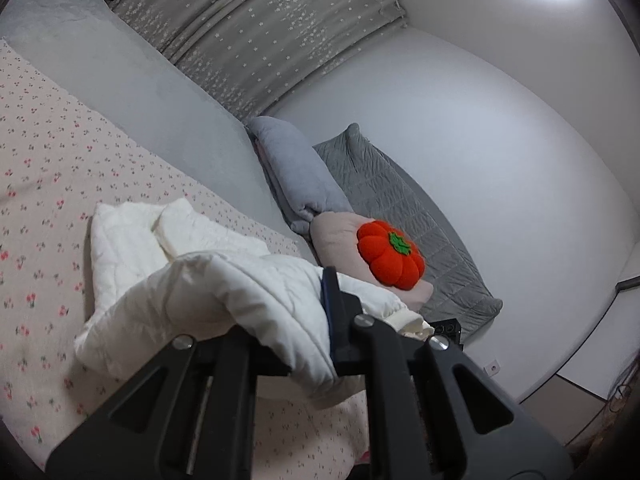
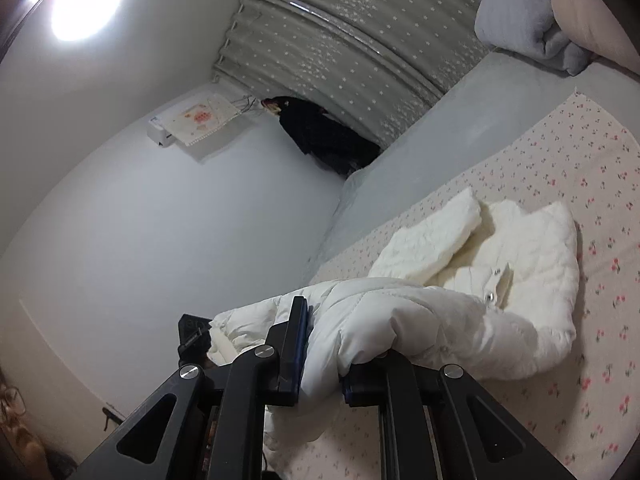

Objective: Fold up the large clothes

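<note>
A white quilted jacket [image 1: 224, 292] is lying on the bed [image 1: 48, 152], over the flower-printed sheet, with one end lifted clear of the sheet by both grippers. The left gripper [image 1: 280, 344] is gripping a thick fold of the jacket; its fingers [image 1: 332, 320] are clamped on the padded cloth, which is bulging over one finger and hiding it. The right gripper [image 2: 320, 356] is likewise holding the jacket [image 2: 460, 292], its fingers [image 2: 294, 344] closed on a puffed fold that is spilling out between and over them. Beyond the held end, the rest of the jacket is resting flat on the sheet, with one sleeve [image 2: 432, 240] lying folded across the body. Metal snap buttons [image 2: 489, 298] are showing along the front edge near the right gripper. Past the jacket, toward the head of the bed, a rolled grey blanket [image 1: 300, 176] is leaning beside a pink cushion [image 1: 336, 240], and an orange pumpkin-shaped plush [image 1: 390, 254] is sitting on that cushion. A grey quilted pillow [image 1: 400, 208] is lying behind them against the wall. A grey star-patterned curtain [image 1: 260, 32] is hanging on the far side of the bed from the jacket.
</note>
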The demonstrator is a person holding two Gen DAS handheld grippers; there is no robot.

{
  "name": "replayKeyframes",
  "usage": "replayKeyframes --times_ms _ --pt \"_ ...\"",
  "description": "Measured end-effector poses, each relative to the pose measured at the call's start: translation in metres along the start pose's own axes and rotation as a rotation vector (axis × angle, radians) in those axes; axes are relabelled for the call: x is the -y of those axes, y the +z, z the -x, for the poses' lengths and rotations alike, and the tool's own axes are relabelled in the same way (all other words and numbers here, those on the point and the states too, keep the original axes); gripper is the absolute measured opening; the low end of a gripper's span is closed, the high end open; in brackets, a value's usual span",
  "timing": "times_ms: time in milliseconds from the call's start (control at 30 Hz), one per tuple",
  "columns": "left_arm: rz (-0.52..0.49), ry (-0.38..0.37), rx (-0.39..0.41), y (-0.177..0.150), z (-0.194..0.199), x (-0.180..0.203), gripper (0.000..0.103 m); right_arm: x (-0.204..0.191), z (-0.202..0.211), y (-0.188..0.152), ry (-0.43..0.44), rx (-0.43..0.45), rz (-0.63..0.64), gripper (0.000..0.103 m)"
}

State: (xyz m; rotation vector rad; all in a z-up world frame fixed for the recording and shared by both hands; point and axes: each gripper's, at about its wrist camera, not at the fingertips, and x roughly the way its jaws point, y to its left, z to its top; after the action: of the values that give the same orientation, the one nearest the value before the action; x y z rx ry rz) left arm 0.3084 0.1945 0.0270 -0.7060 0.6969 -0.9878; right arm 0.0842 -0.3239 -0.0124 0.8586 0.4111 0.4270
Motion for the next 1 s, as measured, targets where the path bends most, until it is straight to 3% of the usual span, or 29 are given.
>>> replayKeyframes --times_ms 267,500,667,733,1000 --pt "0.061 0.085 0.027 0.064 -0.101 -0.054 0.013 0.08 -0.069 0.07 -0.072 0.065 -0.175 0.014" --pt "0.159 0.238 0.035 0.078 -0.175 -0.135 0.013 0.172 -0.125 0.087 -0.19 0.094 -0.35 0.014" --pt "0.169 0.42 0.019 0.068 -0.201 -0.178 0.013 0.214 -0.149 0.084 -0.32 0.116 -0.405 0.014" --pt "0.178 0.46 0.009 0.063 -0.208 -0.19 0.013 0.218 -0.154 0.084 -0.363 0.124 -0.386 0.014" --pt "0.182 0.482 -0.018 0.057 -0.218 -0.209 0.015 0.241 -0.157 0.073 -0.337 0.125 -0.382 0.013"
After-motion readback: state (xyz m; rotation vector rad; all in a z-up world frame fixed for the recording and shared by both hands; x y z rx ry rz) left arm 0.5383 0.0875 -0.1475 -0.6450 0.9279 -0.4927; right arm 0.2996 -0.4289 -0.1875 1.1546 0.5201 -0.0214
